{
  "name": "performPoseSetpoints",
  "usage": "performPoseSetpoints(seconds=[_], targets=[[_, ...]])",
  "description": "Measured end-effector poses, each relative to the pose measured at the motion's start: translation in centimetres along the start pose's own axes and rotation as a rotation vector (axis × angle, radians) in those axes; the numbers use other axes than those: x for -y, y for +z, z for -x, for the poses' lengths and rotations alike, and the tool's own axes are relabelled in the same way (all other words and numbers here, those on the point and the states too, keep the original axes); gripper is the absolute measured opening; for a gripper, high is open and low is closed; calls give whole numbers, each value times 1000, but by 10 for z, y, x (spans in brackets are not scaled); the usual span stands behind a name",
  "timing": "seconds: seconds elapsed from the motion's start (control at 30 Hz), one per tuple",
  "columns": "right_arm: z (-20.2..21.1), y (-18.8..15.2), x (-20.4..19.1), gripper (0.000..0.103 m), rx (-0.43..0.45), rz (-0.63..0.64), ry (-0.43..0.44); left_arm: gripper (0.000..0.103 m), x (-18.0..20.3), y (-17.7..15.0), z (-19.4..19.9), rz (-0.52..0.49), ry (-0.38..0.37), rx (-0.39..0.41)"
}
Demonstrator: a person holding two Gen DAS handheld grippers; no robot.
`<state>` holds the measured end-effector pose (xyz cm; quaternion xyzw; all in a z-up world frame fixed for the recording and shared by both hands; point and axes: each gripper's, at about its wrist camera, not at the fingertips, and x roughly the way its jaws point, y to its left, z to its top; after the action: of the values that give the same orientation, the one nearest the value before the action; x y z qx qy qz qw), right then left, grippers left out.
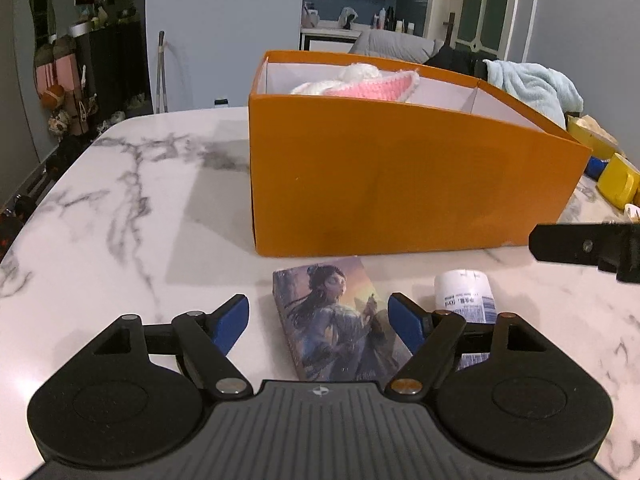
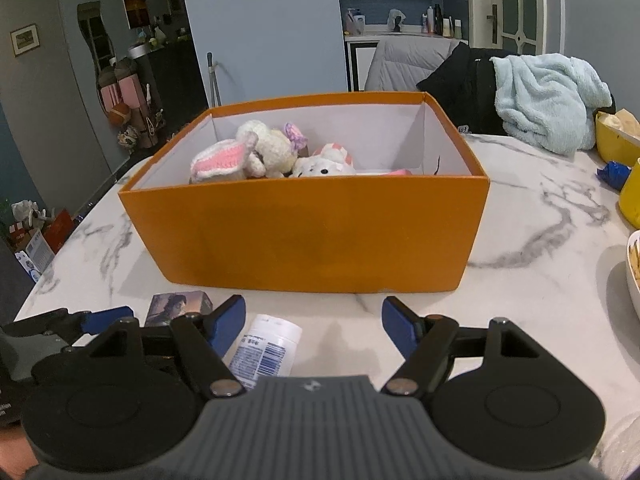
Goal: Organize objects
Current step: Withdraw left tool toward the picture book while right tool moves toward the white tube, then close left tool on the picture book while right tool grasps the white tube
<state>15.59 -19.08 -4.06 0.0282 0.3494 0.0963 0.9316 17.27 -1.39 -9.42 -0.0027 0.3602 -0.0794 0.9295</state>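
An orange box (image 1: 400, 184) (image 2: 312, 236) stands open-topped on the marble table, with crocheted plush toys (image 2: 256, 152) (image 1: 372, 84) inside it. In front of it lies a small box printed with a painted figure (image 1: 336, 320) (image 2: 178, 306). My left gripper (image 1: 318, 322) is open and straddles this small box; the left pad stands apart from it. To its right lies a white labelled bottle (image 1: 466, 296) (image 2: 266, 346) on its side. My right gripper (image 2: 314, 324) is open over the table, and the bottle lies by its left finger.
Yellow containers (image 1: 616, 184) (image 2: 616, 140) and a white bowl (image 2: 634, 272) sit along the table's right side. A light blue towel (image 2: 548, 100) is heaped behind them. The marble table (image 1: 120, 200) ends at a rounded left edge.
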Motion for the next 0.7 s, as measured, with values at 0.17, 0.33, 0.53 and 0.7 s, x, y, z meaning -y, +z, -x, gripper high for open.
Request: performPoseSetpoints(seconds=[0.17, 0.33, 0.53, 0.7], targets=[[-6, -1, -3, 76, -10, 4, 1, 92, 5, -1, -7, -14, -6, -22], [-11, -3, -7, 77, -19, 12, 7, 89, 9, -3, -9, -31, 5, -35], [-16, -8, -12, 77, -35, 26, 12, 68, 1, -12, -5, -108, 1, -43], [-21, -13, -16, 77, -53, 43, 12, 68, -20, -25, 11, -103, 1, -30]])
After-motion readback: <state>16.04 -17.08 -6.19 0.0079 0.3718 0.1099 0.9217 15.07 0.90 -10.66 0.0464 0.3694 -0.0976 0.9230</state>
